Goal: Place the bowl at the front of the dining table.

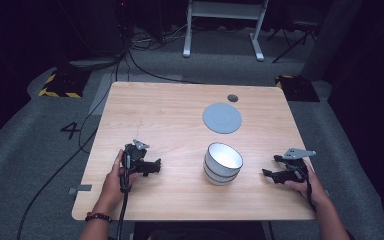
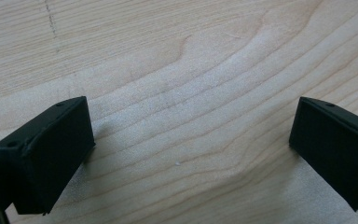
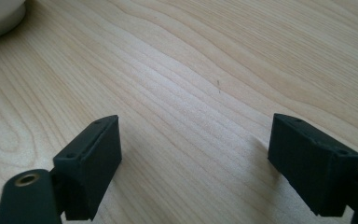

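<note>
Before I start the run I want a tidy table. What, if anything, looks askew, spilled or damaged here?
Nothing stands out. The stacked bowls sit upright and look empty, the grey disc lies flat behind them, and the table shows no spill. The left claw and the right claw are both open, holding nothing.

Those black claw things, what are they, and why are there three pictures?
They are grippers, like big tongs, one in each of a person's hands. The high view looks down on a wooden table. On it are stacked white bowls and a grey disc. The left gripper and right gripper rest on either side of the bowls. The other two pictures come from small cameras riding on each gripper, looking along its black jaws. Both pairs of jaws stand open over bare wood and hold nothing.
</note>
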